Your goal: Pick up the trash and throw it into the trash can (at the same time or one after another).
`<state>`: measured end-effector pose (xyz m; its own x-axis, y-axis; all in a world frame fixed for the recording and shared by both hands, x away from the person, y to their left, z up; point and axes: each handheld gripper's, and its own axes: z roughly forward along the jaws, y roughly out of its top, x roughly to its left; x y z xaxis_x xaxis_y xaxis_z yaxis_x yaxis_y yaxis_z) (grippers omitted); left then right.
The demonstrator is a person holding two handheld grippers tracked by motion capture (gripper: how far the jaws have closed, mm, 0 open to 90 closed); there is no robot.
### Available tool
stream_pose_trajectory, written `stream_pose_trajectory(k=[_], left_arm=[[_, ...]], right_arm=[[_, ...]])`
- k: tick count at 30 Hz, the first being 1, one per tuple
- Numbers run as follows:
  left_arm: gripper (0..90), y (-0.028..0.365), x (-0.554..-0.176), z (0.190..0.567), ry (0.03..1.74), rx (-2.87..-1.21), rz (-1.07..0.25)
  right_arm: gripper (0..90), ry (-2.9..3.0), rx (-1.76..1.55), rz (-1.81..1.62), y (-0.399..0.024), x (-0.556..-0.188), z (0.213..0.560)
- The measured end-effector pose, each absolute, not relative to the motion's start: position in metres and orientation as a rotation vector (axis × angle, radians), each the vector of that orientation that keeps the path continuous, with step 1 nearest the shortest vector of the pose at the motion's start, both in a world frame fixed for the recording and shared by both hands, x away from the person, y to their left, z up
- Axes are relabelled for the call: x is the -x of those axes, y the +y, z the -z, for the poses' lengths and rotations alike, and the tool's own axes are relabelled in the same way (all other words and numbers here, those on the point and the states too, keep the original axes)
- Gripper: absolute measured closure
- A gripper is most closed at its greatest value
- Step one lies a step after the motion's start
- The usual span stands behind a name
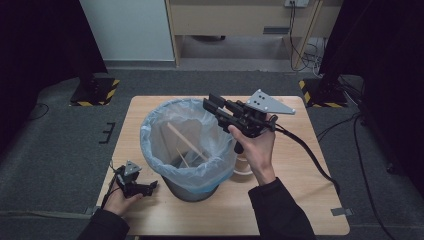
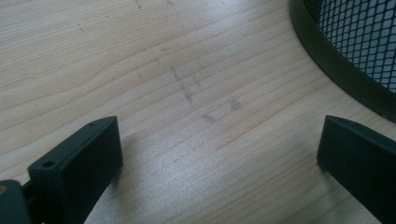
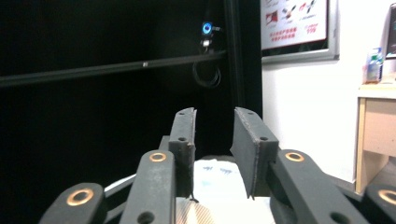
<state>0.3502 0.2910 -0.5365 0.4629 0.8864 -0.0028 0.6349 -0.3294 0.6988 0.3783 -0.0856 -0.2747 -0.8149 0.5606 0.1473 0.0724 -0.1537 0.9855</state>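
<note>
High view: bin (image 1: 192, 187) is standing mid-table (image 1: 300, 200), lined with a pale blue bag (image 1: 155, 145); wooden sticks (image 1: 186, 141) are leaning inside it.
Right gripper (image 1: 212, 103): hovering over the bin's far rim, jaws standing slightly apart, nothing between them.
Left gripper (image 1: 152, 185): resting on the table beside the bin's mesh wall, jaws gaping wide, gripping nothing.
Nearby: white ring (image 1: 243, 167) is lying right of the bin.
</note>
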Motion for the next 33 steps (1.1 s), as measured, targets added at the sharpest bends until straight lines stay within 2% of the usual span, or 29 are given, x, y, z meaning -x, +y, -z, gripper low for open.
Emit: stream_pose_trajectory(k=[8,12,16,22,27,33], left_arm=[[0.0,0.291,-0.35,0.536,1.26,-2.078,-0.51],[0.0,0.291,-0.35,0.536,1.26,-2.078,-0.51],[0.0,0.291,-0.35,0.536,1.26,-2.077,-0.51],[0.0,0.291,-0.35,0.536,1.26,-2.078,-0.511],[0.0,0.291,-0.35,0.537,1.259,-2.078,-0.511],[0.0,0.291,-0.349,0.536,1.254,-2.081,-0.507]], right_arm=[[54.6,1.678,-0.812,-2.003,-0.13,-0.379,0.273],[49.0,1.634,-0.887,-1.968,-0.16,-0.379,0.285],[48.0,1.619,-0.942,-1.948,-0.178,-0.378,0.299],[46.3,1.603,-1.05,-1.894,-0.209,-0.376,0.337],[43.6,1.615,-1.094,-1.814,-0.218,-0.38,0.351],[40.8,1.722,-1.17,-1.677,-0.219,-0.391,0.385]])
